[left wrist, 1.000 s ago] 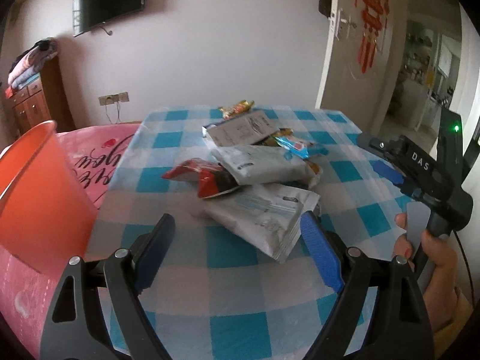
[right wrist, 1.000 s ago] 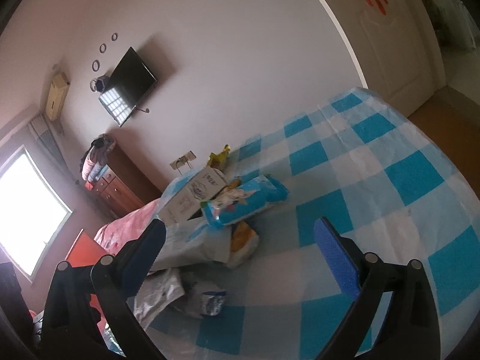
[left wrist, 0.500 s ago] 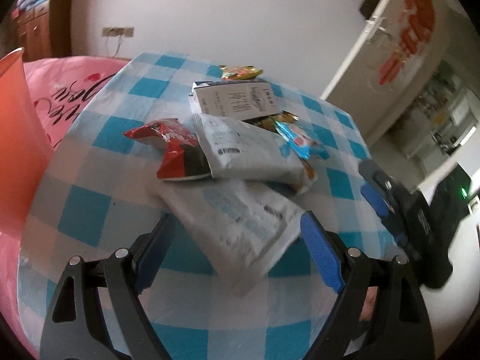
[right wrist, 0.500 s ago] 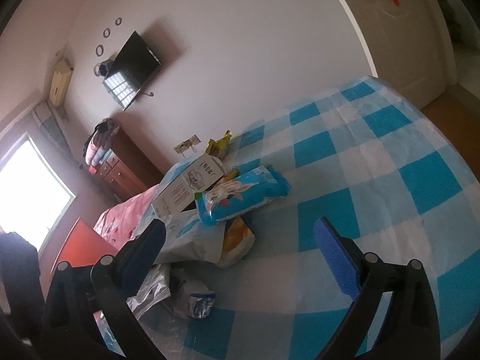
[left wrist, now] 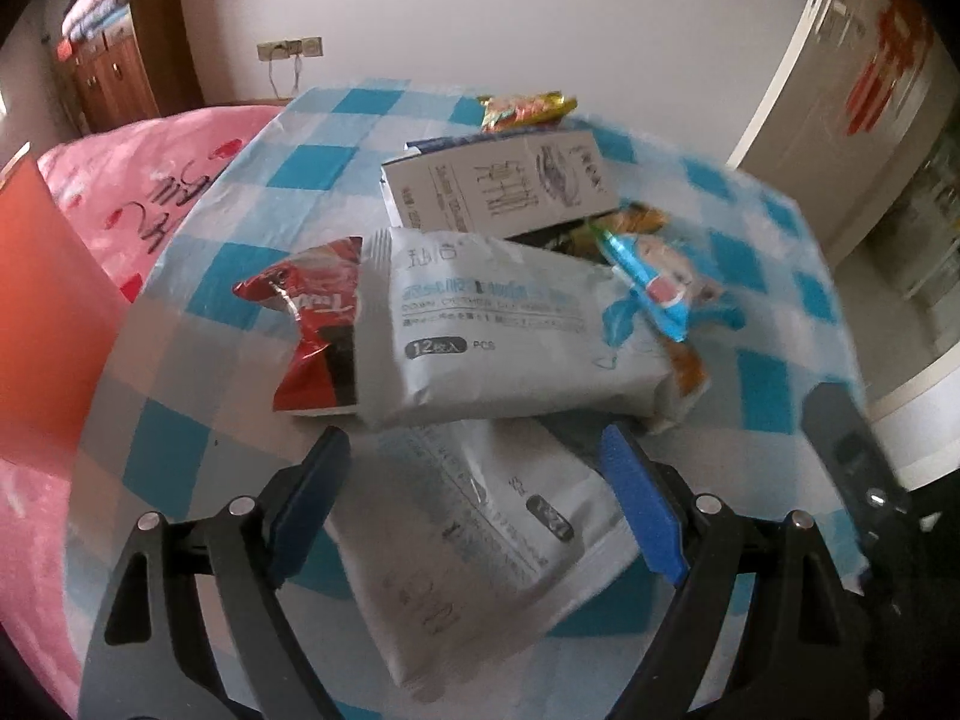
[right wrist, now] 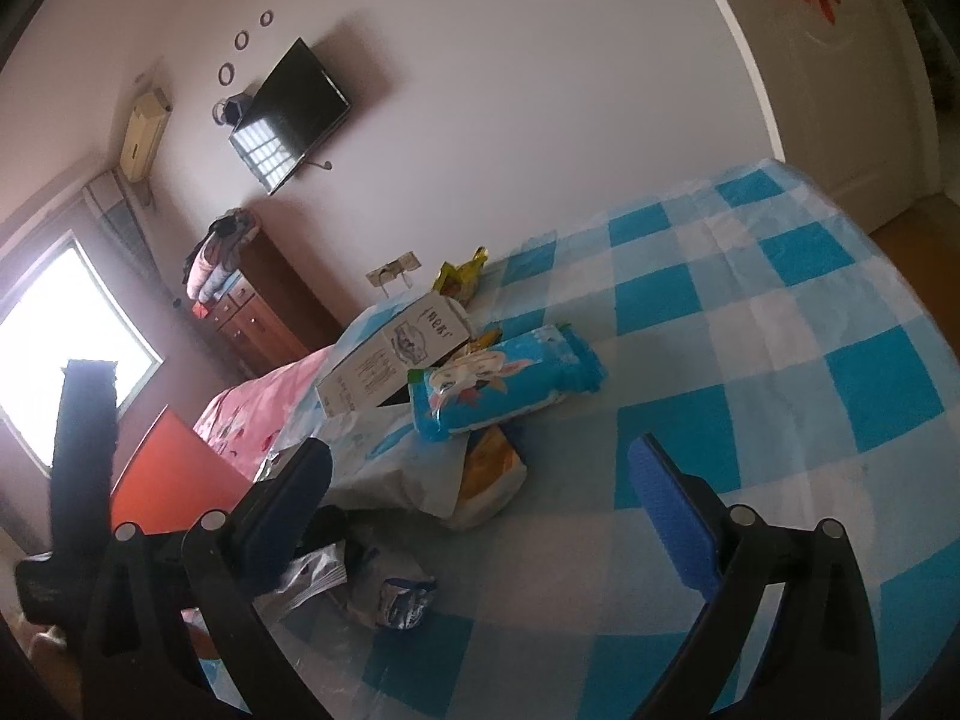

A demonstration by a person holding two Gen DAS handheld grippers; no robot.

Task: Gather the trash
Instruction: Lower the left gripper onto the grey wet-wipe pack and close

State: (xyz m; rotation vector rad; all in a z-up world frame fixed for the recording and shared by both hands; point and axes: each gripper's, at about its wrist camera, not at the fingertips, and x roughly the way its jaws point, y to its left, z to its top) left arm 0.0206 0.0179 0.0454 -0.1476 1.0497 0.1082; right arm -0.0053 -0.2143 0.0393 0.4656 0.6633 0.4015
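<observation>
Left to right. Orange bin [left wrist: 42,324]: far left of the left gripper [left wrist: 474,504], off the table [left wrist: 198,276] edge. Left gripper: jaws apart, empty, straddling the near grey-white pouch [left wrist: 480,546]. Ahead of it lie a red wrapper [left wrist: 312,330], a second wipes pouch [left wrist: 504,348], a carton [left wrist: 504,186] and a blue snack bag [left wrist: 654,282]. Right gripper [right wrist: 480,498]: jaws apart, empty, beside the pile. The near pouch likely handles light, limp and slippery; pinch a flat edge.
</observation>
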